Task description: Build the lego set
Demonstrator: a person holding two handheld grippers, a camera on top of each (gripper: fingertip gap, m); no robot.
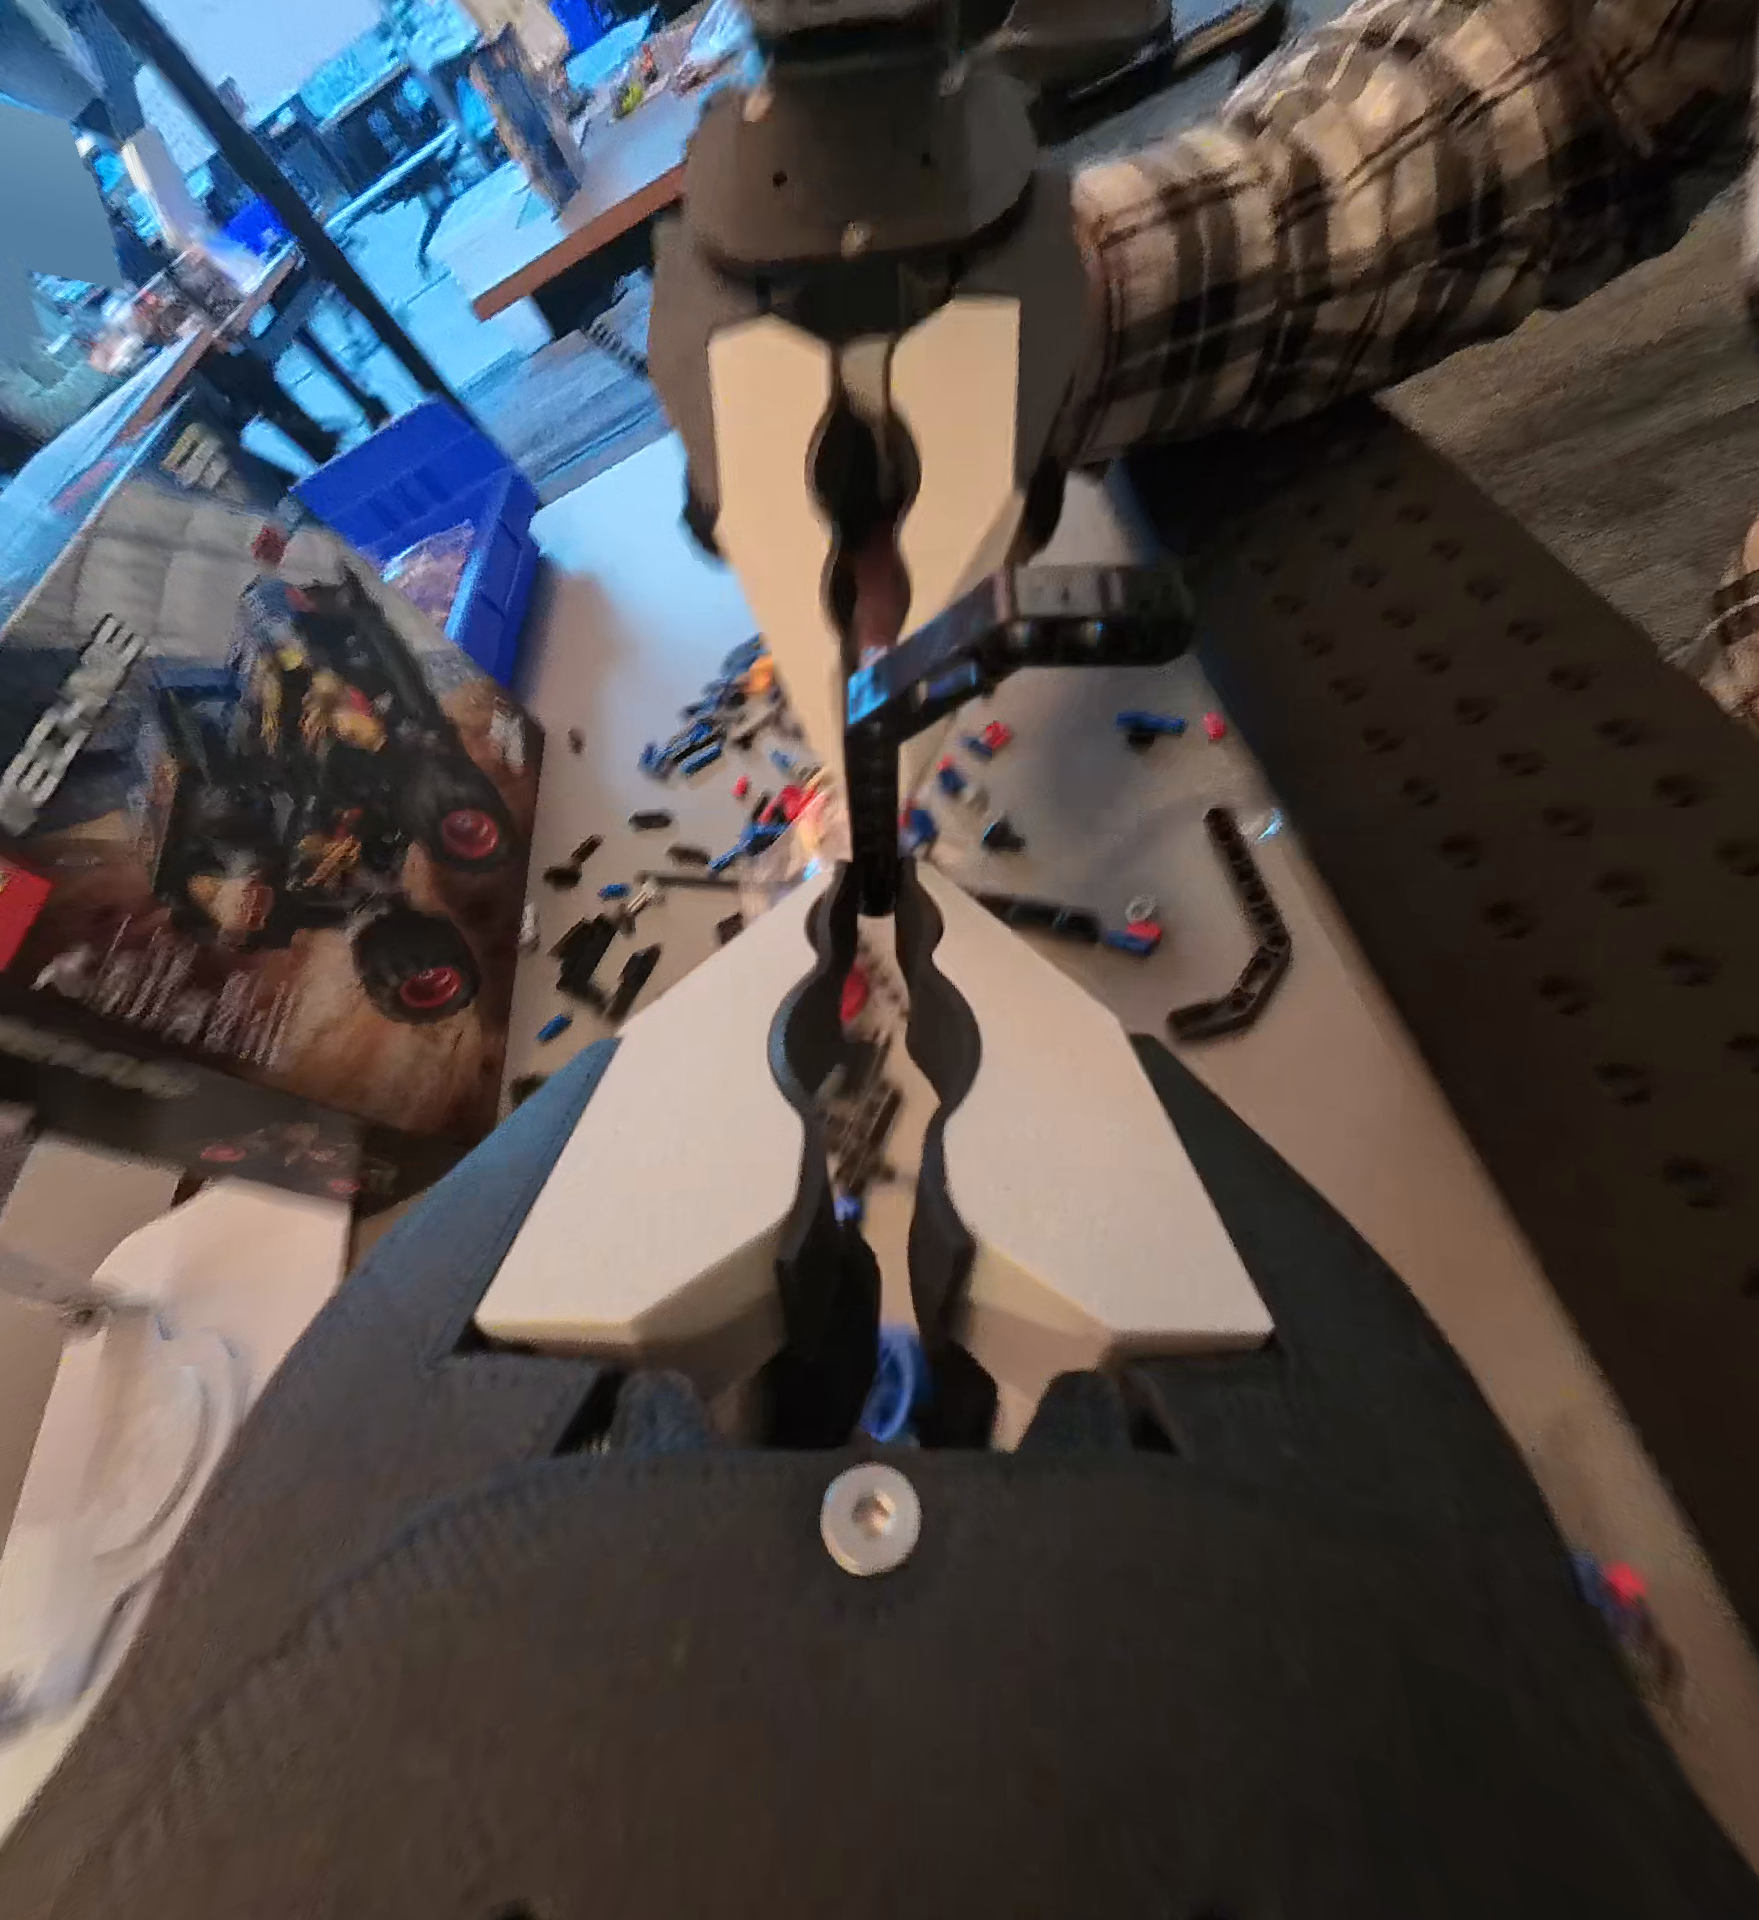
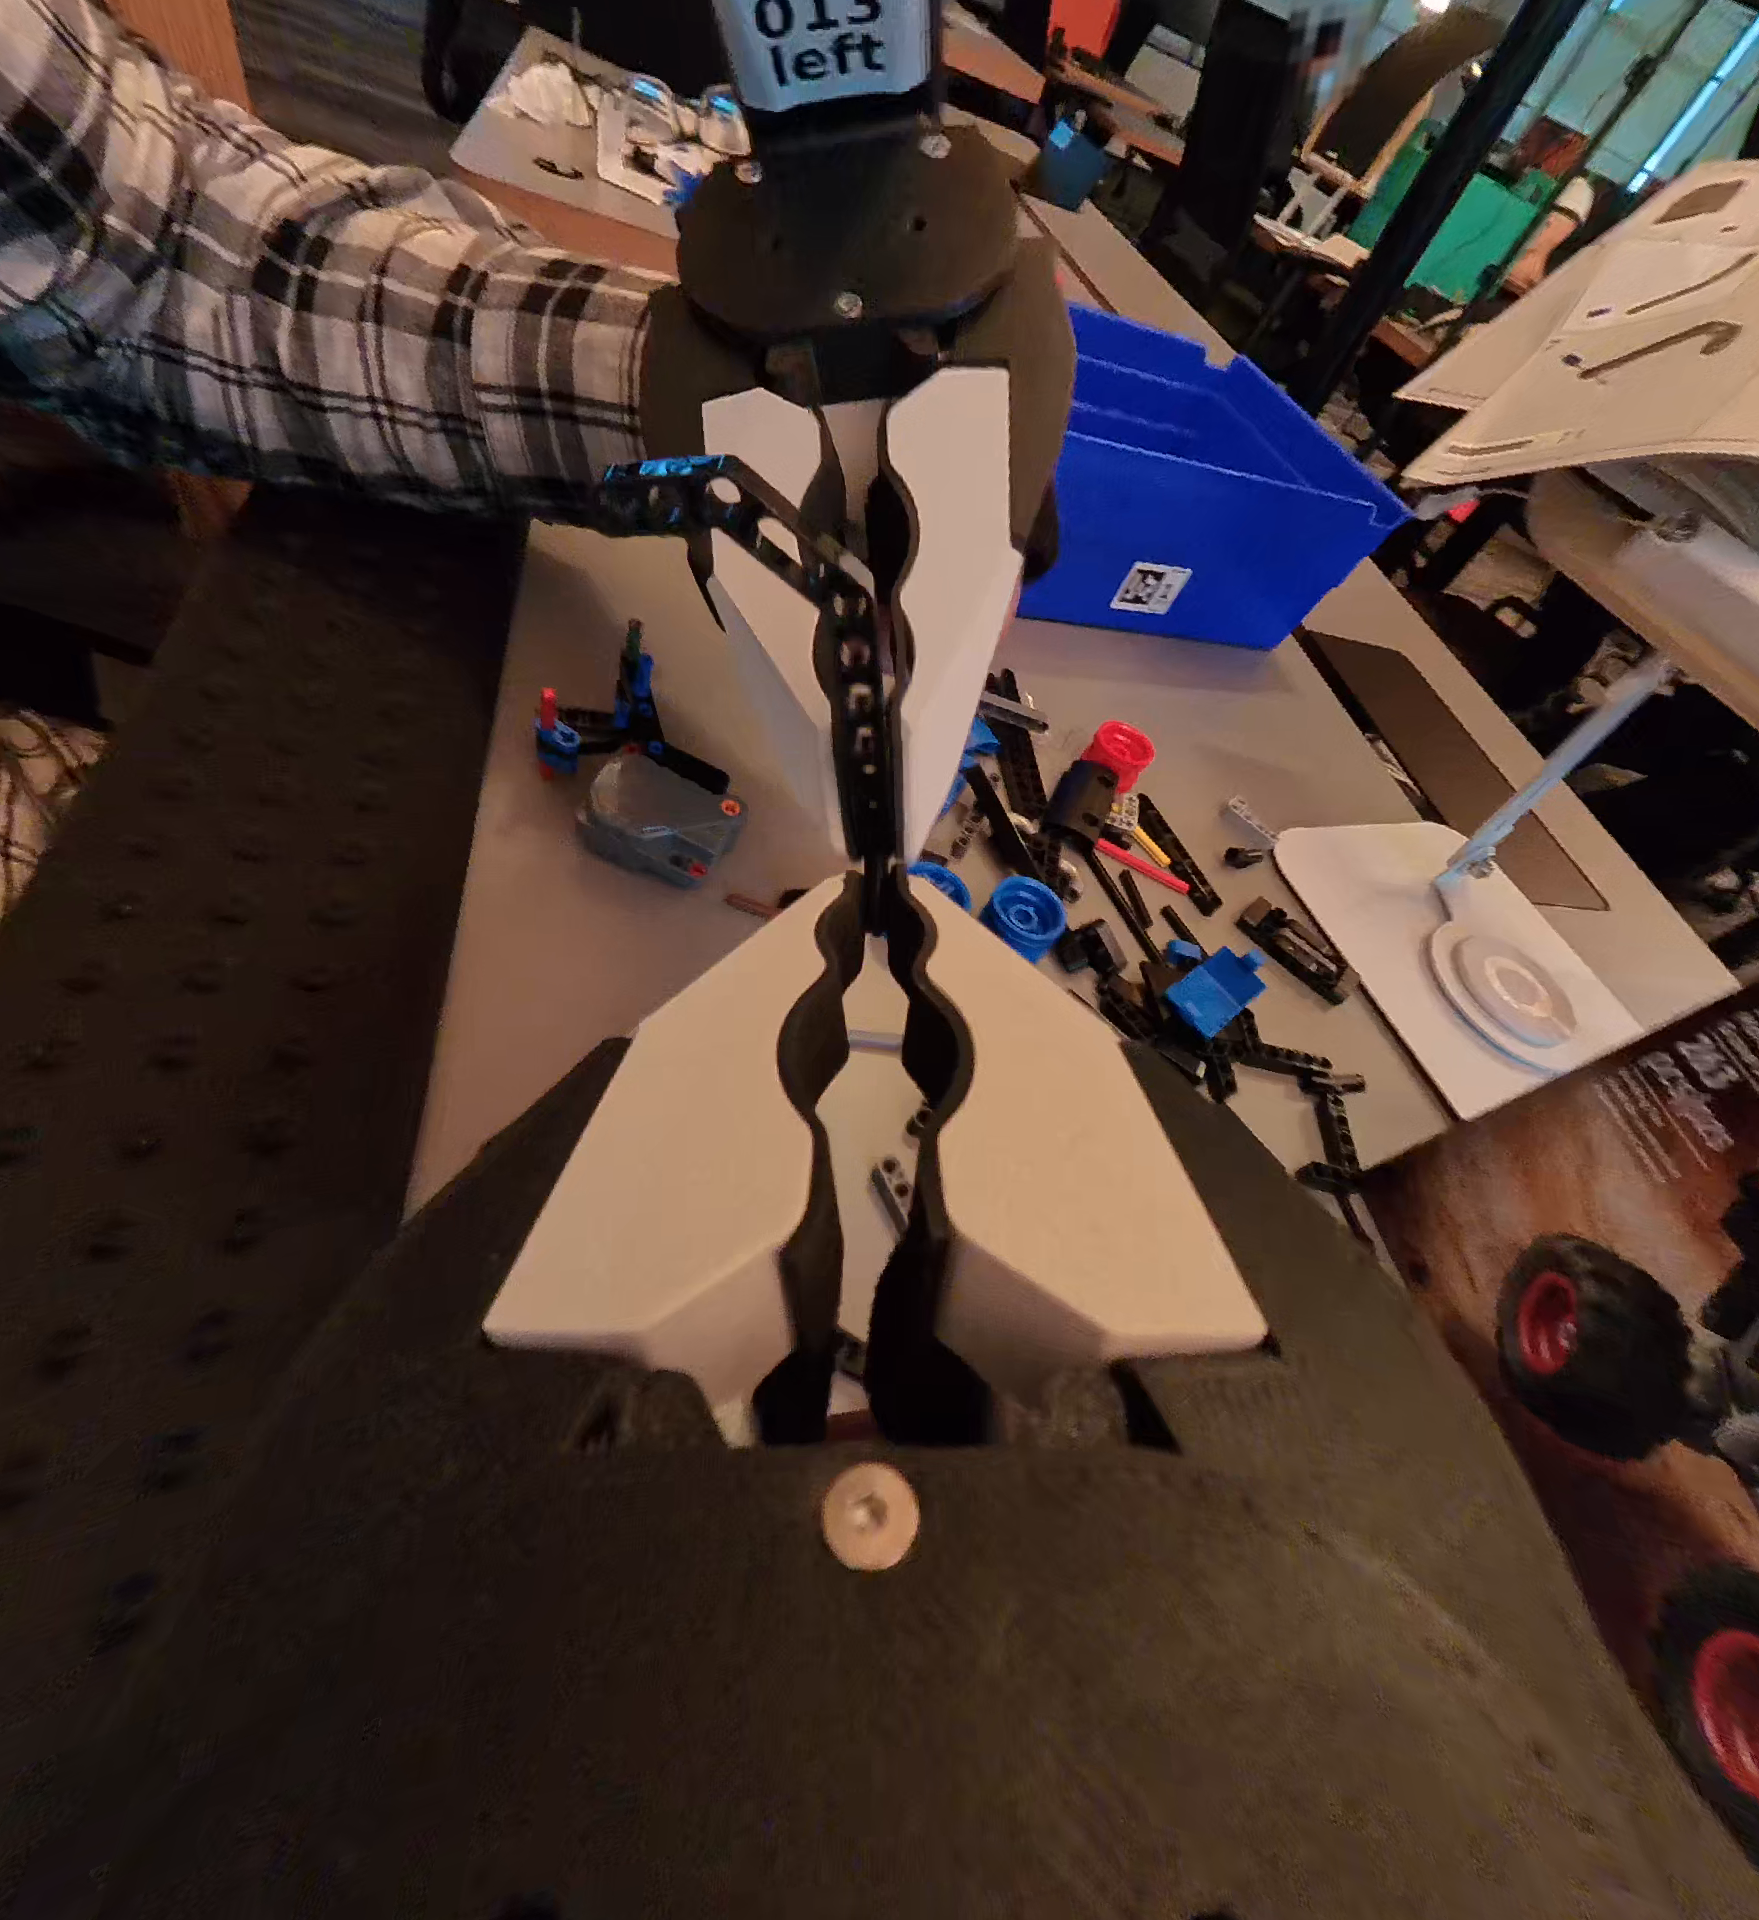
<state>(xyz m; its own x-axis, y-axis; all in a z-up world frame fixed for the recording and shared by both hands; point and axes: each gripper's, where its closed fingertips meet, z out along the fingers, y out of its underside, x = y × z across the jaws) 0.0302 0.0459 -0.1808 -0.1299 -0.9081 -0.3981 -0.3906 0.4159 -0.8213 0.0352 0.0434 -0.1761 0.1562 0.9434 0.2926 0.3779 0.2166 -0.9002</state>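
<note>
A black bent Technic beam is held in the air between my two grippers, which face each other tip to tip. My left gripper is shut on the beam's straight end. My right gripper comes from the far side and is shut on the same beam near its bend; the angled end sticks out to the right. In the right wrist view my right gripper pinches the beam, the left gripper meets it from above, and the angled end points left.
Loose Lego pieces lie on the grey table, with blue wheels, a grey motor block and another bent beam. A blue bin, the set's box, a white stand base and plaid sleeves surround it. Both grippers' tips are close together, under 4 cm apart. My left tips are roughly 12 cm from the grey motor block.
</note>
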